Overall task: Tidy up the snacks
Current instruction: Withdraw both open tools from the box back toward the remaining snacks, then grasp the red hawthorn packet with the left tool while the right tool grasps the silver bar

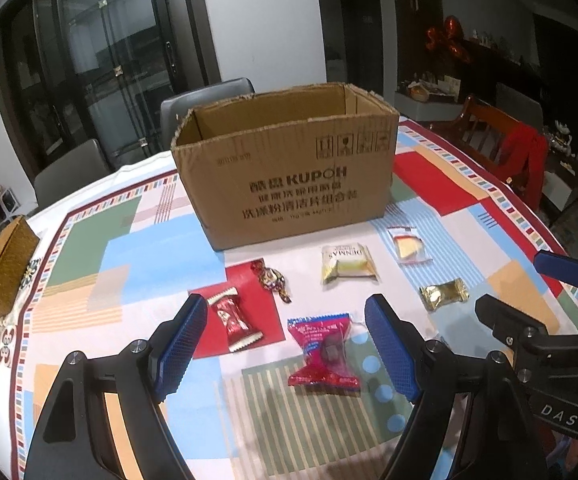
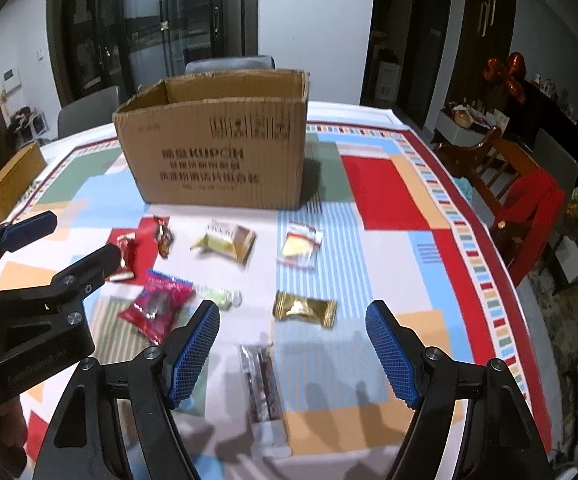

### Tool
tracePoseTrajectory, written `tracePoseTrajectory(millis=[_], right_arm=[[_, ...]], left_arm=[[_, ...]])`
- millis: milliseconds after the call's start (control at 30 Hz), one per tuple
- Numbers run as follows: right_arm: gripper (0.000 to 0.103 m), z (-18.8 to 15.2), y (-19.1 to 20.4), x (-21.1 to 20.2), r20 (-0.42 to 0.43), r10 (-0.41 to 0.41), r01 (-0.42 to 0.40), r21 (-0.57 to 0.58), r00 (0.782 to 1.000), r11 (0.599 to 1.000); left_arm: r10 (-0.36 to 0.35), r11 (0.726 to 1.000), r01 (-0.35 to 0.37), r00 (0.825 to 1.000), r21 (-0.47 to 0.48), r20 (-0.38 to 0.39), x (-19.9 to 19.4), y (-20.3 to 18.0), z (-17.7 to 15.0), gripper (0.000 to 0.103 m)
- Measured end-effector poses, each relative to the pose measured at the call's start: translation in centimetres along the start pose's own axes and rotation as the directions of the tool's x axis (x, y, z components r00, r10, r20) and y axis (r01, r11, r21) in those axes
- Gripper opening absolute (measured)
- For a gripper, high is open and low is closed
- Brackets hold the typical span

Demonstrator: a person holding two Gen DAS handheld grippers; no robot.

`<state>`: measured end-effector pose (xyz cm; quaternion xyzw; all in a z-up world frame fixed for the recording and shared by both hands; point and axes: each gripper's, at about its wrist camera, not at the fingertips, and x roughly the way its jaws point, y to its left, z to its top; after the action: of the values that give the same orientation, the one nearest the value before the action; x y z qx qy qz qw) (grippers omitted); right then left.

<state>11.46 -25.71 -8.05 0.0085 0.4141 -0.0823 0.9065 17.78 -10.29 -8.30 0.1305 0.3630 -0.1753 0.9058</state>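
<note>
An open cardboard box (image 1: 289, 168) stands on the table, also in the right wrist view (image 2: 217, 148). In front of it lie several snacks: a red packet (image 1: 323, 350) (image 2: 157, 308), a red-white candy (image 1: 235, 324), a dark twisted candy (image 1: 273, 280), a cream cake packet (image 1: 347, 264) (image 2: 227, 242), a clear-wrapped cake (image 1: 409, 246) (image 2: 301, 246), a gold candy (image 1: 445, 294) (image 2: 305, 308), a dark bar (image 2: 263, 384) and a pale green sweet (image 2: 219, 296). My left gripper (image 1: 289, 348) is open above the red packet. My right gripper (image 2: 293, 352) is open above the dark bar and the gold candy.
A woven box (image 1: 3, 268) sits at the table's left edge. Grey chairs (image 1: 205, 104) stand behind the table, and a wooden chair with a red cloth (image 2: 529, 208) at the right. The patterned tablecloth (image 2: 389, 196) covers the table.
</note>
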Motion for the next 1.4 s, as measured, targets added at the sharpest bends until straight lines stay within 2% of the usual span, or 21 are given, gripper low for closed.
tracePoseTrajectory(millis=[600,1067,1300,1400], right_arm=[[0.076,-3.0,1.0,2.7,-0.093,0.013,-0.016,-0.027,0.996,1.000],[0.060,-4.6,0.6,4.9,-0.173,0.027,-0.027,0.000,0.984,1.000],[0.060,-5.1,0.7,5.8,-0.199,0.037,-0.037,0.002,0.979,0.999],[0.059,-5.3,0.9,6.1,-0.207,0.041,-0.042,0.000,0.977,0.999]], left_arm=[[-0.032,0.999,0.033,0.997,0.008,-0.064,3.5,-0.8,-2.4,0.079],[-0.057,0.998,0.059,0.990,0.011,-0.133,6.5,-1.5,-3.6,0.075],[-0.059,0.998,0.062,0.986,0.013,-0.153,7.4,-1.8,-3.8,0.072],[-0.057,0.998,0.060,0.985,0.017,-0.162,7.9,-1.9,-3.9,0.067]])
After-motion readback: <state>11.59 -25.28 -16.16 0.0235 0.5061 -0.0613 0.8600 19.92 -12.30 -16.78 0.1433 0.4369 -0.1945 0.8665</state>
